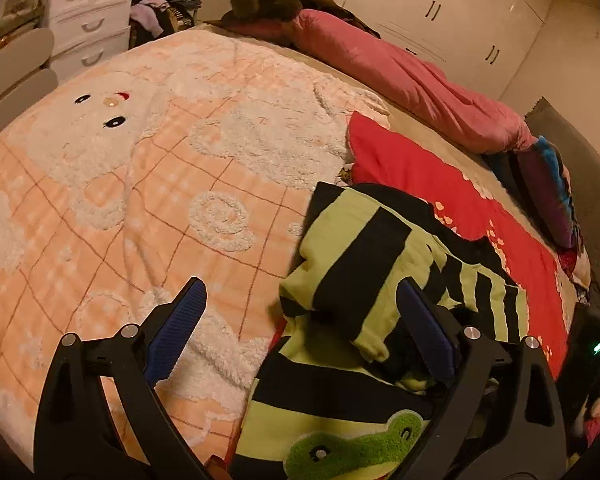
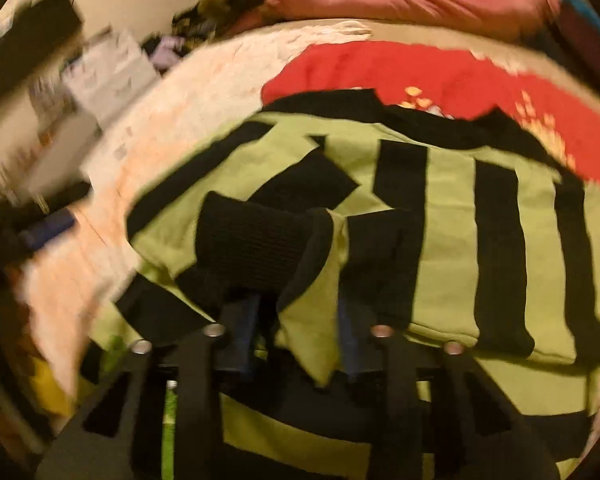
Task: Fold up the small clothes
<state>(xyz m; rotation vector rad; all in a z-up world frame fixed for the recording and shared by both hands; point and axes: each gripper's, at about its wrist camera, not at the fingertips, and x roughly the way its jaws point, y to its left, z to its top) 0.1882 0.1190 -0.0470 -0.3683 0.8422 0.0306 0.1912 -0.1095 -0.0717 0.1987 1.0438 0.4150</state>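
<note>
A green-and-black striped sweater [image 1: 360,248] with a frog patch [image 1: 352,448] lies bunched on a peach plush blanket [image 1: 140,200]. My left gripper [image 1: 300,286] hovers open at the sweater's left edge. Its right finger is over the fabric and its left finger over the blanket, and nothing is pinched. In the right wrist view the sweater [image 2: 452,220] spreads flat with its stripes upright. My right gripper [image 2: 298,308] has its blue pads close together on a folded sleeve with a black ribbed cuff [image 2: 256,240], which drapes over and hides the fingertips.
A red garment [image 1: 420,176] lies just behind the sweater, and a rolled pink duvet [image 1: 400,72] runs along the bed's far side. White drawers [image 1: 88,12] and a clothes pile stand beyond the blanket at the left. Wardrobe doors [image 1: 460,8] line the back wall.
</note>
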